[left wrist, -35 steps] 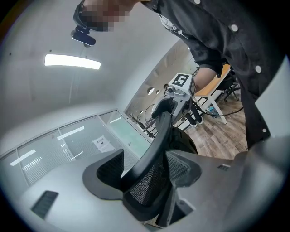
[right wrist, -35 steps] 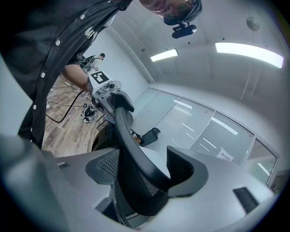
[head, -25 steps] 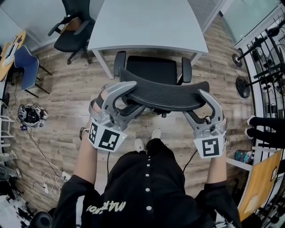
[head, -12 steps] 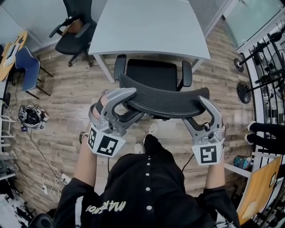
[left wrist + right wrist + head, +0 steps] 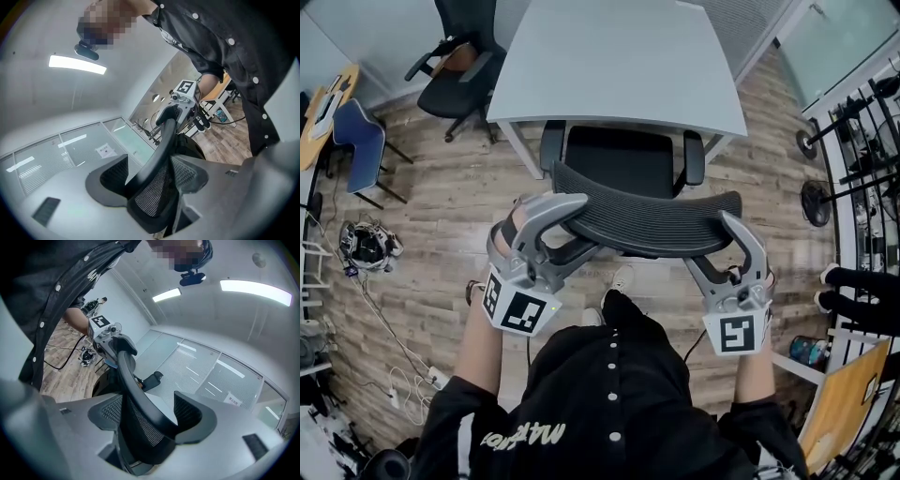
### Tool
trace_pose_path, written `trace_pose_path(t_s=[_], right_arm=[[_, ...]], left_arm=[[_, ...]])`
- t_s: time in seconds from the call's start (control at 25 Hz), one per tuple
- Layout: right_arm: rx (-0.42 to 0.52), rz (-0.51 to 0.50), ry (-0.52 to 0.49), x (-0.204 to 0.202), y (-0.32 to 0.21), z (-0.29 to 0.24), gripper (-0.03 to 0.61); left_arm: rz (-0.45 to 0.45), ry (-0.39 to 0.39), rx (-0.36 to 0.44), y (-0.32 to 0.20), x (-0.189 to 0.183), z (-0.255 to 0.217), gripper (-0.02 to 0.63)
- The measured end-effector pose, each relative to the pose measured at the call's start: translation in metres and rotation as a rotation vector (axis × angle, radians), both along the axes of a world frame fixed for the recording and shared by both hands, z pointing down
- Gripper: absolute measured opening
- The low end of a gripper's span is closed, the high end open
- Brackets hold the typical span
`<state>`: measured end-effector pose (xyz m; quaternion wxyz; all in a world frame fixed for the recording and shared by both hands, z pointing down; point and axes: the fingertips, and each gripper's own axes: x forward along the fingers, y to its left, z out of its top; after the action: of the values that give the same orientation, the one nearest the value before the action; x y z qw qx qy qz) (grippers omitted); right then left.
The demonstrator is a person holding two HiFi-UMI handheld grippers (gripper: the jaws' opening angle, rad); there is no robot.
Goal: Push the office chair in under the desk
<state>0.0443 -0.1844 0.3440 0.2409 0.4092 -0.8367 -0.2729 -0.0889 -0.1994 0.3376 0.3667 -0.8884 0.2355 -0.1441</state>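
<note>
The black office chair stands in front of the grey desk [image 5: 619,56], and its seat [image 5: 619,155] reaches the desk's front edge between the armrests. Its curved mesh backrest [image 5: 652,216] faces me. My left gripper [image 5: 570,206] is shut on the backrest's left end, and my right gripper [image 5: 729,223] is shut on its right end. In the left gripper view the backrest rim [image 5: 161,150] runs between the jaws of the left gripper [image 5: 150,187]. The right gripper view shows the same rim [image 5: 136,408] clamped in the right gripper [image 5: 150,425].
A second black chair [image 5: 455,56] and a blue chair [image 5: 352,127] stand at the back left. A bundle of gear with cables [image 5: 366,246] lies on the wooden floor at the left. A rack of equipment [image 5: 862,141] lines the right side, near an orange board [image 5: 844,394].
The chair has rolled a little toward the desk, its seat front now at the desk's edge. Both grippers moved forward with the backrest, still shut on it.
</note>
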Motion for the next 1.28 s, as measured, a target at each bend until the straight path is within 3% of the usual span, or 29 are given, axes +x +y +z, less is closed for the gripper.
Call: trace_pose_path(t_s=[1.28], right_arm=[[0.051,-0.036,-0.002,0.021,-0.096,0.004,0.319]], left_arm=[[-0.077,-0.025,-0.03,-0.095,0.022,0.007,0.285]])
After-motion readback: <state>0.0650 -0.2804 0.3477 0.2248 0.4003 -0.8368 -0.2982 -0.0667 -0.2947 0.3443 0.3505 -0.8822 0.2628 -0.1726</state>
